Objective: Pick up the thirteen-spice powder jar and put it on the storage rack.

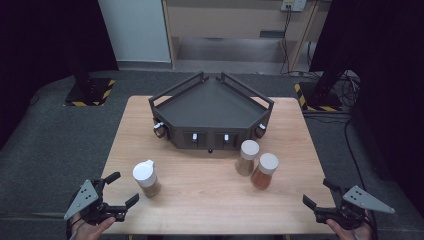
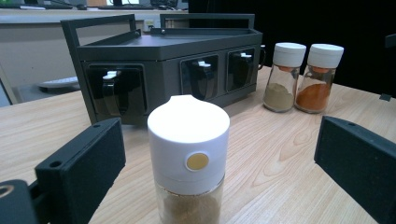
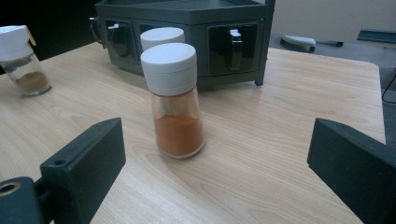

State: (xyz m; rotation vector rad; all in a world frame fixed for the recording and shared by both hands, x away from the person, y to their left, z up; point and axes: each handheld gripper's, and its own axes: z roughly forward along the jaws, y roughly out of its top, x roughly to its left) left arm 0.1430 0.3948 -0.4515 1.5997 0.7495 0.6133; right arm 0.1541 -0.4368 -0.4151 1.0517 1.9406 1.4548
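Three spice jars stand upright on the wooden table (image 1: 200,210). A jar with a rounded white cap (image 1: 146,178) (image 2: 189,154) holds brown powder, at the left. My left gripper (image 1: 120,190) sits open just left of it at the table's front corner, jaws pointing at it. At the right, a tan-powder jar (image 1: 247,157) (image 2: 284,77) and an orange-powder jar (image 1: 264,170) (image 3: 173,100) stand side by side. My right gripper (image 1: 316,192) is open at the front right corner, facing the orange jar from a distance.
A dark angular rack (image 1: 212,112) (image 2: 163,60) (image 3: 196,28) with raised rails and small front drawers stands at the table's far middle. Grey carpet surrounds the table. Dark stands (image 1: 90,90) flank it at the back.
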